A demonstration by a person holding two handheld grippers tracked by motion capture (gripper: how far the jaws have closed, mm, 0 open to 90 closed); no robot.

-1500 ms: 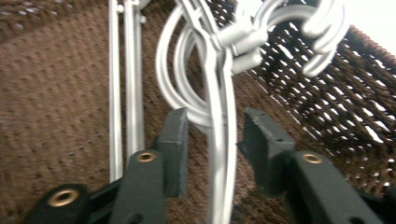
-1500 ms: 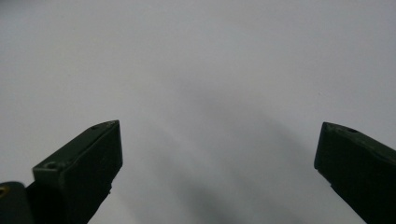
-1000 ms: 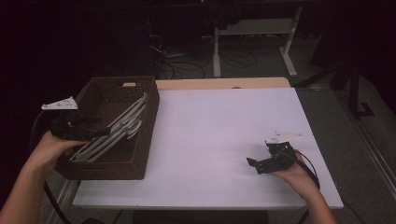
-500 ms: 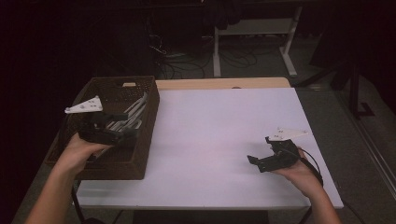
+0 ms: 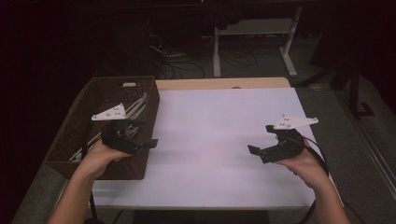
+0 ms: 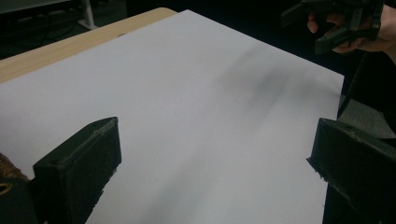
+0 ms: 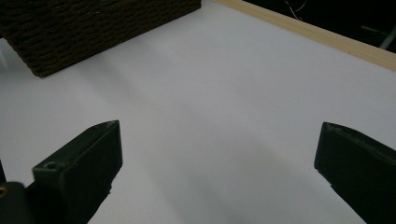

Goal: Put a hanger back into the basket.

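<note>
Both sets of jaws wide apart, nothing held. Left gripper [image 5: 148, 143] hovers over the near right corner of the dark woven basket [image 5: 77, 128], aimed across the table; right gripper [image 5: 255, 150] hovers over the sheet's right side. Pale hangers [image 5: 135, 108] all lie in the basket, so I'd judge unloading hasn't started: nothing set out yet. White sheet [image 5: 215, 130] on a wooden table [image 5: 219, 83]; dark room, table legs [image 5: 254, 46] and cables behind.

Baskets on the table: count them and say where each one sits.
1. The brown woven basket sits at the left edge of the white table, under the left tool. It holds pale utensils. Its side also shows in the right gripper view.
</note>
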